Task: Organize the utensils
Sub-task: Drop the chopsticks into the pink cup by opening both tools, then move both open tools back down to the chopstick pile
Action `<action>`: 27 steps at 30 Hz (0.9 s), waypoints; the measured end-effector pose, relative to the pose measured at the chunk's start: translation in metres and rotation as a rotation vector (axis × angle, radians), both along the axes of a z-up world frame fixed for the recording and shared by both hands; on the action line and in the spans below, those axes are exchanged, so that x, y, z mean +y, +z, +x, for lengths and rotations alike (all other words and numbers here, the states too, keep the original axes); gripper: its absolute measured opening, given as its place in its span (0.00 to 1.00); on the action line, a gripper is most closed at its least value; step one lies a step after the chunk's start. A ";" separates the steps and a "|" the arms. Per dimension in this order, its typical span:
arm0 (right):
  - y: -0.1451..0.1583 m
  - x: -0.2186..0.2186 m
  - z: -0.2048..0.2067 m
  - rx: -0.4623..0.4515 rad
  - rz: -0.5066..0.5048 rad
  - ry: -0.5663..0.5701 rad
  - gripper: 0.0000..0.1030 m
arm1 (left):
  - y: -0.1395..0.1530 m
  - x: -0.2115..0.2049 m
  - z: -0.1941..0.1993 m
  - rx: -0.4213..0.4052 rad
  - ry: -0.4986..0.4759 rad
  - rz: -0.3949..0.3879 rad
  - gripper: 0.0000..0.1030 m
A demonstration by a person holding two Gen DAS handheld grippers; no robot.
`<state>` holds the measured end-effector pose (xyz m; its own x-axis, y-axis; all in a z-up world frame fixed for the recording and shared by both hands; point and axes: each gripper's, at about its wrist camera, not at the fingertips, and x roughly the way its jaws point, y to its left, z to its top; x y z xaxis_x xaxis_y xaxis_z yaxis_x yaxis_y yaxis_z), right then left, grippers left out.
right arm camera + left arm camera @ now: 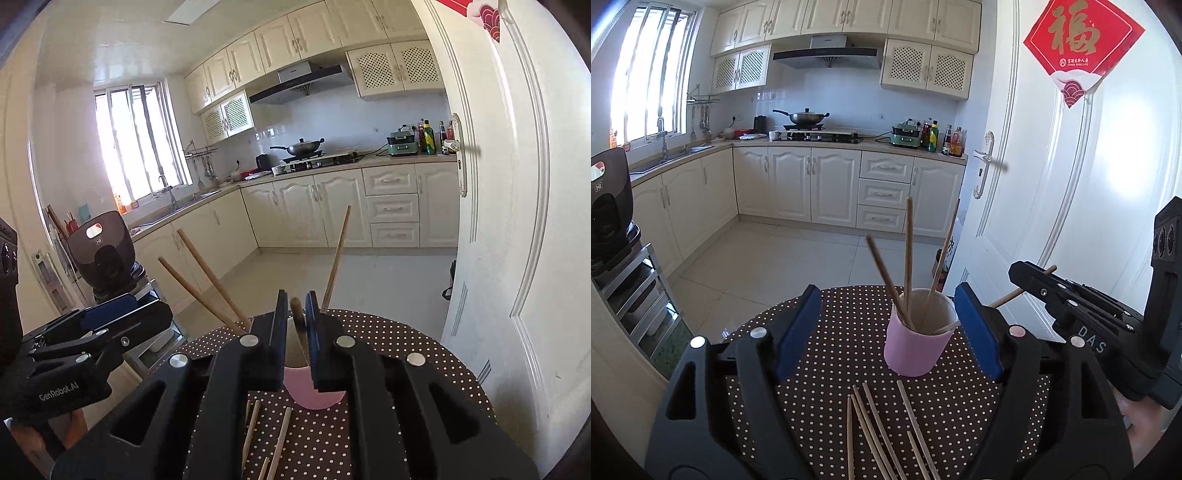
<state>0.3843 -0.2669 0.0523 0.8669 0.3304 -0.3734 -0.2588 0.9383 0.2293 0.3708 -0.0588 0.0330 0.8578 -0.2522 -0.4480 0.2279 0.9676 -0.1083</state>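
- a pink cup [916, 347] is seen upright on the polka-dot table [842, 332], three chopsticks [908, 258] leaning inside it.
- the left gripper [886, 328] is held spread wide, its blue pads either side of the cup without touching it.
- a single chopstick [297, 317] is pinched in the nearly closed right gripper [296, 314] above the cup.
- more loose chopsticks [879, 432] are left lying on the table in front of the cup.

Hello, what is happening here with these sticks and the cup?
A person with a gripper in each hand is putting chopsticks into a pink cup on the dotted table. The left gripper is open around the cup. The right gripper pinches one chopstick over it. More loose chopsticks lie on the table.
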 end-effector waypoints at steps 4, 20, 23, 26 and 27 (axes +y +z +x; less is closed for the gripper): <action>0.010 0.000 -0.017 -0.024 -0.004 0.006 0.19 | 0.004 0.009 -0.019 -0.040 0.029 0.010 0.77; 0.023 0.015 -0.074 -0.056 -0.053 0.075 0.29 | 0.017 0.039 -0.088 -0.175 0.110 0.065 0.88; 0.016 0.025 -0.082 -0.050 -0.084 0.093 0.30 | 0.015 0.042 -0.095 -0.192 0.123 0.080 0.88; 0.006 0.035 -0.086 -0.037 -0.118 0.113 0.31 | 0.009 0.045 -0.099 -0.199 0.134 0.110 0.89; 0.002 0.038 -0.086 -0.032 -0.133 0.120 0.31 | 0.006 0.045 -0.099 -0.198 0.135 0.119 0.89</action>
<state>0.2978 -0.2287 0.0548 0.8362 0.3818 -0.3937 -0.3759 0.9217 0.0957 0.2716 -0.0134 0.0392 0.9540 -0.0846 -0.2876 0.1009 0.9940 0.0423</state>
